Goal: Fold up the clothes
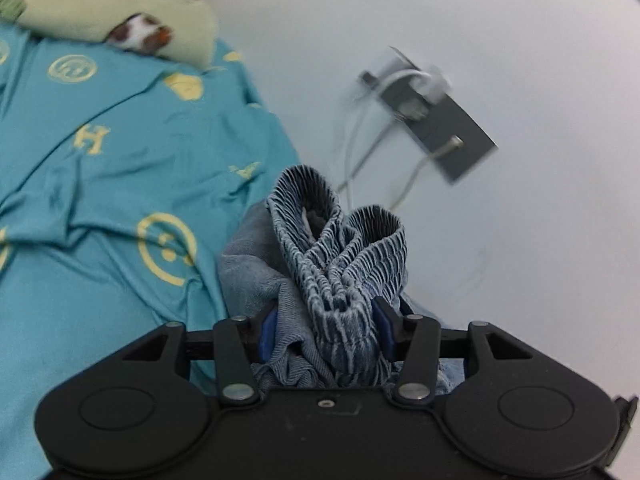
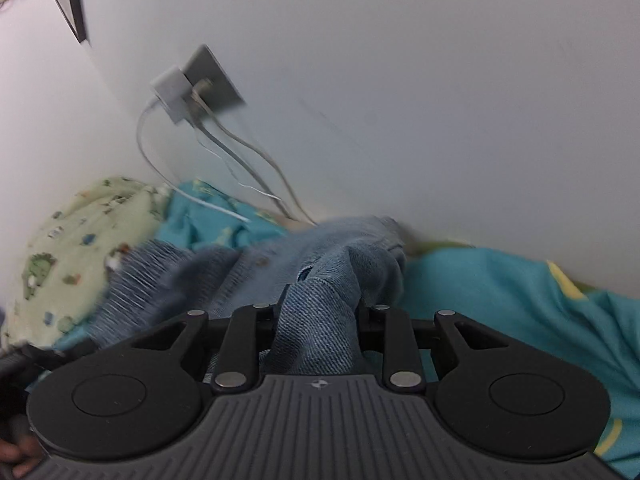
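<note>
A blue denim garment with a ribbed elastic waistband (image 1: 340, 252) is bunched up between the fingers of my left gripper (image 1: 325, 334), which is shut on it. The same denim garment (image 2: 320, 280) also runs into my right gripper (image 2: 318, 320), which is shut on a fold of its plain denim cloth. The garment hangs between the two grippers above a teal bedsheet (image 1: 100, 184) printed with yellow logos. The fingertips of both grippers are hidden by the cloth.
A pale green patterned pillow (image 1: 112, 4) lies at the head of the bed, also in the right wrist view (image 2: 80, 248). A white wall (image 1: 480, 40) carries a grey socket plate (image 1: 444, 128) with a white charger (image 2: 172, 92) and hanging cables (image 2: 240, 160).
</note>
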